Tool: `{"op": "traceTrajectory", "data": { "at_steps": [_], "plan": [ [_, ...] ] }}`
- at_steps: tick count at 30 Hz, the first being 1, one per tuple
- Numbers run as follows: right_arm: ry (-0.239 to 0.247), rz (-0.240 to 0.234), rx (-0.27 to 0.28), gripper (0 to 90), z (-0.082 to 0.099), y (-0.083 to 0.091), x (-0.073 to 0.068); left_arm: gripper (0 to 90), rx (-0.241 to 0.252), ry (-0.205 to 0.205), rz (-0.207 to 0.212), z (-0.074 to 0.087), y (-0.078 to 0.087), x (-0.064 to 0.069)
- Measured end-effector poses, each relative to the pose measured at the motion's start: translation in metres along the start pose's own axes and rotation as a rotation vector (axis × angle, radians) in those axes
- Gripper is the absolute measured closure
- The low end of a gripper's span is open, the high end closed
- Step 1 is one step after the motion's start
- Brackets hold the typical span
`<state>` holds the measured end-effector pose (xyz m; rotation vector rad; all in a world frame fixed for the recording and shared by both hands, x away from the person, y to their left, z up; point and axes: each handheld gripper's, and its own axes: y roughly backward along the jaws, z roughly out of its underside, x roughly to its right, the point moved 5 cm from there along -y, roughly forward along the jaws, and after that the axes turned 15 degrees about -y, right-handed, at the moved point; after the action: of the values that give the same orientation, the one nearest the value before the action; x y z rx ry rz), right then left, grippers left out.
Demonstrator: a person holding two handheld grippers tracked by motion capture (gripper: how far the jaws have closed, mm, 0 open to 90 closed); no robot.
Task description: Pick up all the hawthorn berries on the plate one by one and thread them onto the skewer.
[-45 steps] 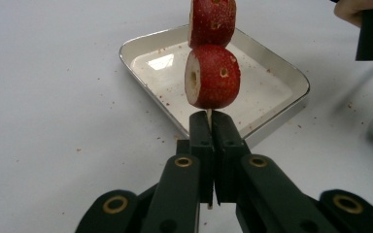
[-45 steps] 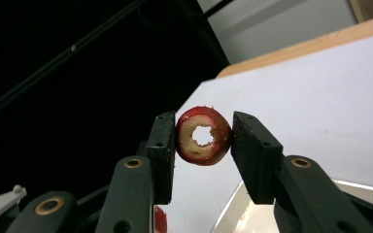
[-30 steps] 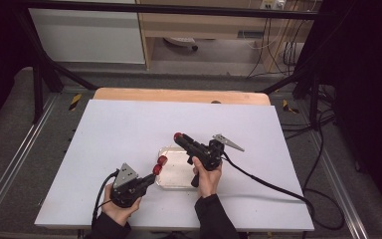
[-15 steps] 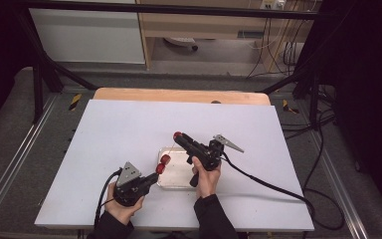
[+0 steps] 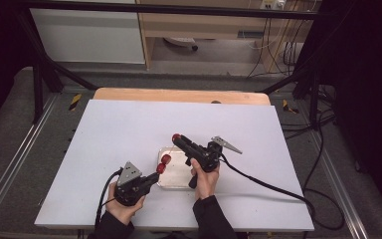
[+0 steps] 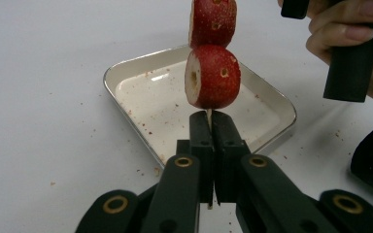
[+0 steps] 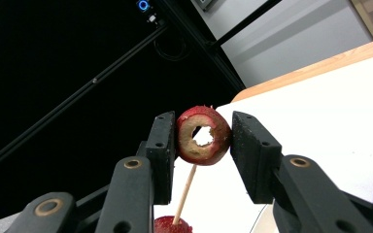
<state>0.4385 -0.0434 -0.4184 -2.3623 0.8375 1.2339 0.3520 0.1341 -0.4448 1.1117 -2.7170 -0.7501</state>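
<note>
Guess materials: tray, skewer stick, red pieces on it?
Tray: likely polished metal; bright rolled rim, glossy reflections. Skewer stick: probably wood or bamboo; thin, pale tan, matte. Red pieces: looks like cored fruit, perhaps hawthorn; speckled red skin, pale flesh.

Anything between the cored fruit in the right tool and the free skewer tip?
Nothing visible. The right tool grips the cored fruit; the skewer points up at it with bare stick between. The left tool clamps the skewer's lower end, two fruits threaded above the tray.
</note>
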Motion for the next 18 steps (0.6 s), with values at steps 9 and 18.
{"op": "traceTrajectory", "data": {
  "at_steps": [9,18],
  "plan": [
    [-0.004,-0.01,0.013,62.5,0.007,0.002,-0.002,88.1,0.013,0.022,-0.007,-0.003,-0.003,0.004],
    [-0.023,-0.026,0.036,63.0,0.013,0.003,-0.002,88.2,0.047,0.087,-0.015,-0.01,-0.008,0.01]
  ]
}}
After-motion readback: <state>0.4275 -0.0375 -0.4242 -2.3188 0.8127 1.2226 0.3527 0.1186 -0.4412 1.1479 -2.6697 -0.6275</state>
